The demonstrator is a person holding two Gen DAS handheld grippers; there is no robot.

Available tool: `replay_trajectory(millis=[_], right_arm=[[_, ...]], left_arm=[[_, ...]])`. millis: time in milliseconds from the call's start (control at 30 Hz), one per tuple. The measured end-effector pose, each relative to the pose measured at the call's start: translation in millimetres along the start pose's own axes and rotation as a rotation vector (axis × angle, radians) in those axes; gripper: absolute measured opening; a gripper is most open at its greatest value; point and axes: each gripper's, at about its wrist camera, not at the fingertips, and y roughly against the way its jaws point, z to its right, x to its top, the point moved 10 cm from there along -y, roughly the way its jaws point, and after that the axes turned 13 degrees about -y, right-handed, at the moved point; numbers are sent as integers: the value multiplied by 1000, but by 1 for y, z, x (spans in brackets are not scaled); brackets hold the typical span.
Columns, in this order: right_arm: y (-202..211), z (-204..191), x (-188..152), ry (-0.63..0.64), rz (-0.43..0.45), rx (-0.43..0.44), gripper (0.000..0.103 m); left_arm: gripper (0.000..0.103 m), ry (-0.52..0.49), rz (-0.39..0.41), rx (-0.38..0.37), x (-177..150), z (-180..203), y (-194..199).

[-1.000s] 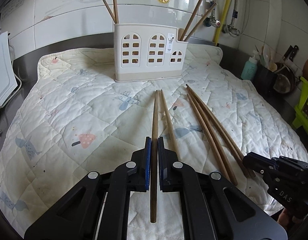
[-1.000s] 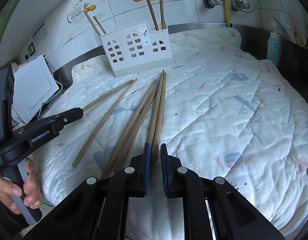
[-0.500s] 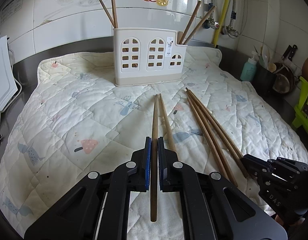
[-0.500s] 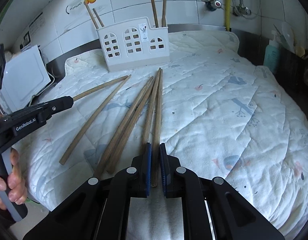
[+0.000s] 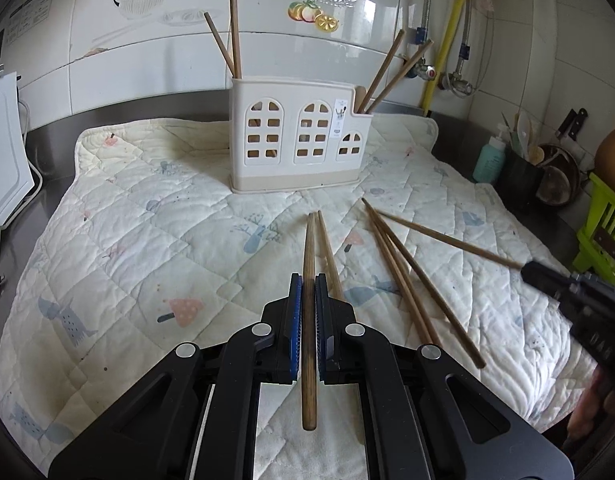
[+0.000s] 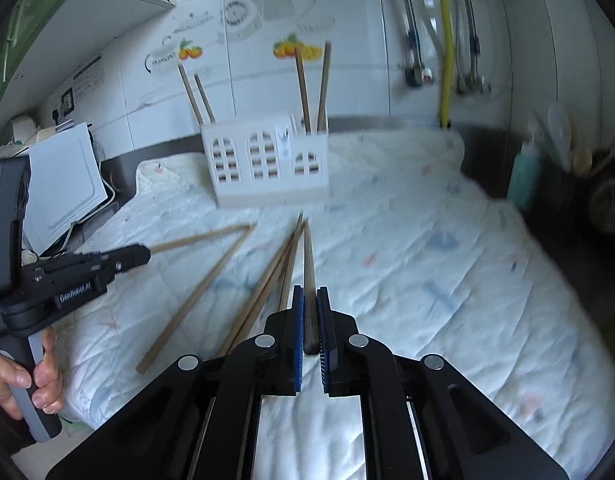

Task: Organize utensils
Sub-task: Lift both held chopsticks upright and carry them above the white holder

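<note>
- Gripping one chopstick each, I had my left gripper (image 5: 306,300) clamped on a brown chopstick (image 5: 308,264) with its butt sticking back past the pads, and my right gripper (image 6: 310,312) pinched on a darker chopstick (image 6: 308,264) close to its end
- I judged the right-hand hold the risky one: so little wood sat between the pads that the stick might pivot or slip out on the way
- A second risk was the long free tips swinging into the loose chopsticks (image 5: 403,280) on the quilted mat (image 5: 127,248) and scattering them
- Each held stick pointed forward from its jaws, over the mat, toward the holder
- Farther off, the white utensil holder (image 5: 299,140) stood upright at the back of the mat, well apart from both grippers, with chopsticks in its left and right compartments; a misaimed tip could catch its rim
</note>
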Motion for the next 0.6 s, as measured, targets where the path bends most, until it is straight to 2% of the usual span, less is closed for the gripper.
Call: replay_trajectory(millis=[100, 333, 500, 600], right_arm=[[6, -2, 33, 47, 41, 11, 6], [-2, -7, 104, 101, 15, 80, 6], [-10, -7, 148, 126, 13, 90, 6], [-14, -8, 170, 131, 13, 94, 6]], left_arm=[[5, 6, 11, -13, 8, -4, 5], [5, -14, 51, -20, 39, -17, 18], [5, -27, 53, -47, 58, -22, 17], [5, -36, 63, -36, 70, -29, 18]])
